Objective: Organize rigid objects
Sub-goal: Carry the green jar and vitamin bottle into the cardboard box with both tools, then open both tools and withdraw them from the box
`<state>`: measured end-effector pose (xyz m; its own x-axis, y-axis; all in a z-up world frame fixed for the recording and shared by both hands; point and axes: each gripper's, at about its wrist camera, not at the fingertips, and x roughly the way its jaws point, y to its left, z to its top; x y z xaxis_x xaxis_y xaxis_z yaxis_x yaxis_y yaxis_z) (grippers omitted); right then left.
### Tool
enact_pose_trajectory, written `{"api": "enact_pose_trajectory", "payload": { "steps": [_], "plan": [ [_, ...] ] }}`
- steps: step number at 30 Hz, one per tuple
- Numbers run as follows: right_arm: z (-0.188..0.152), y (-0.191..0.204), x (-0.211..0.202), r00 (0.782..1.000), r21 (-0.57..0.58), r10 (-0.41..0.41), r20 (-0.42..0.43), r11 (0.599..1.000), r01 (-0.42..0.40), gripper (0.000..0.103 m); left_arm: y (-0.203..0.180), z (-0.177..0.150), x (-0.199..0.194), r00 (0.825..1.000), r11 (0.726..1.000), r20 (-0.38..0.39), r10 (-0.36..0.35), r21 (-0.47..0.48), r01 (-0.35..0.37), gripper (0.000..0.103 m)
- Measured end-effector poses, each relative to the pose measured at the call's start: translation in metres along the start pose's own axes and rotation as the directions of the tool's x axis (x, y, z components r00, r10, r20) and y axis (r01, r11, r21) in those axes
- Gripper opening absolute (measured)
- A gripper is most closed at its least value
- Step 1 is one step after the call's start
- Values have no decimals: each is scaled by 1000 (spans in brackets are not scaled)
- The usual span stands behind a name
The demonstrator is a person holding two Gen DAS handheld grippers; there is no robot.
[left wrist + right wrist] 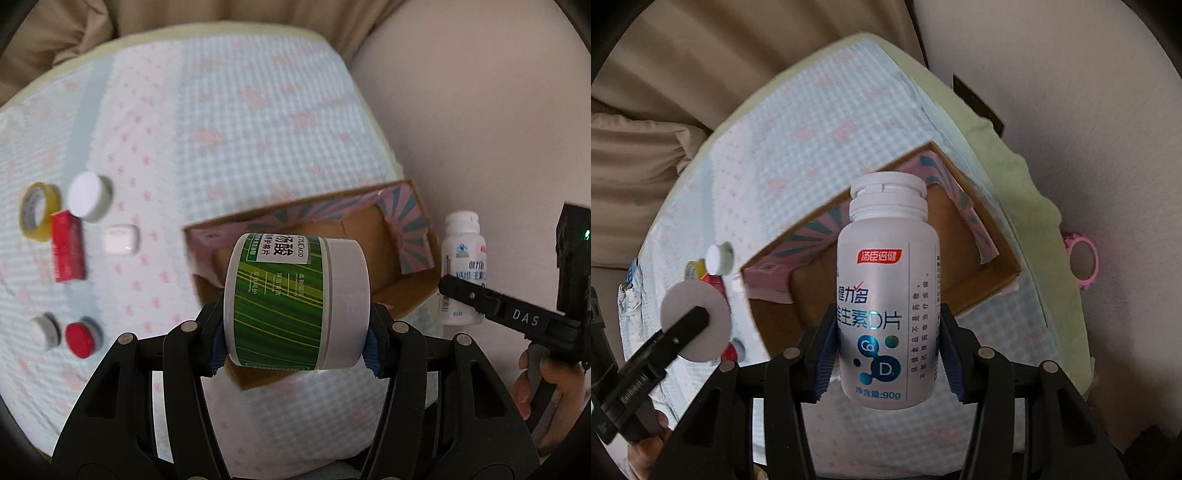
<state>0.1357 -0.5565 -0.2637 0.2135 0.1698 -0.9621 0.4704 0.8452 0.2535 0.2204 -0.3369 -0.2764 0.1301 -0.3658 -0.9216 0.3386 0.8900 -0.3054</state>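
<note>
My left gripper (295, 339) is shut on a green-labelled white jar (295, 299), held on its side above the near wall of an open cardboard box (417, 291). My right gripper (886, 350) is shut on a tall white vitamin bottle (888, 295) that stands upright above the same cardboard box (982, 266). The bottle (463, 266) and the right gripper's black body show at the right of the left wrist view. The jar's white end (696, 325) shows at the left of the right wrist view. The box floor looks bare where it shows.
On the checked cloth (240, 129) left of the box lie a yellow tape roll (38, 210), a white-lidded jar (88, 197), a red box (68, 251), a white case (121, 240), a small grey-and-white cap (45, 330) and a red cap (80, 338). A pink ring (1082, 262) lies beyond the cushion's right edge.
</note>
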Motion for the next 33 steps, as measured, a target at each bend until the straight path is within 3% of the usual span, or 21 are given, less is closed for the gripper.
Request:
{"api": "enact_pose_trajectory", "payload": {
  "steps": [8, 12, 21, 23, 24, 25, 26, 33],
  "plan": [
    [26, -20, 70, 994, -13, 14, -113, 1000, -15, 46, -15, 8, 97, 987, 997, -142, 77, 35, -72, 53],
    [29, -18, 99, 989, -51, 13, -144, 999, -20, 46, -14, 2, 127, 975, 994, -197, 106, 47, -99, 53],
    [28, -24, 118, 983, -72, 33, -179, 996, -47, 46, -18, -2, 136, 956, 980, -233, 179, 122, -154, 55],
    [30, -24, 120, 981, -79, 39, -190, 995, -55, 46, -21, -1, 131, 956, 975, -218, 196, 148, -166, 101],
    [31, -23, 119, 982, -91, 39, -184, 994, -57, 47, -22, -1, 127, 961, 975, -201, 190, 152, -161, 103],
    [31, -22, 118, 984, -99, 36, -174, 994, -53, 63, -22, -1, 124, 964, 975, -190, 185, 156, -156, 103],
    [32, -22, 117, 985, -102, 25, -173, 994, -44, 101, -22, -2, 121, 965, 975, -186, 184, 161, -154, 103],
    [32, -27, 100, 993, -127, 12, -117, 992, -27, 103, -7, -14, 111, 967, 977, -172, 189, 132, -168, 103]
  ]
}}
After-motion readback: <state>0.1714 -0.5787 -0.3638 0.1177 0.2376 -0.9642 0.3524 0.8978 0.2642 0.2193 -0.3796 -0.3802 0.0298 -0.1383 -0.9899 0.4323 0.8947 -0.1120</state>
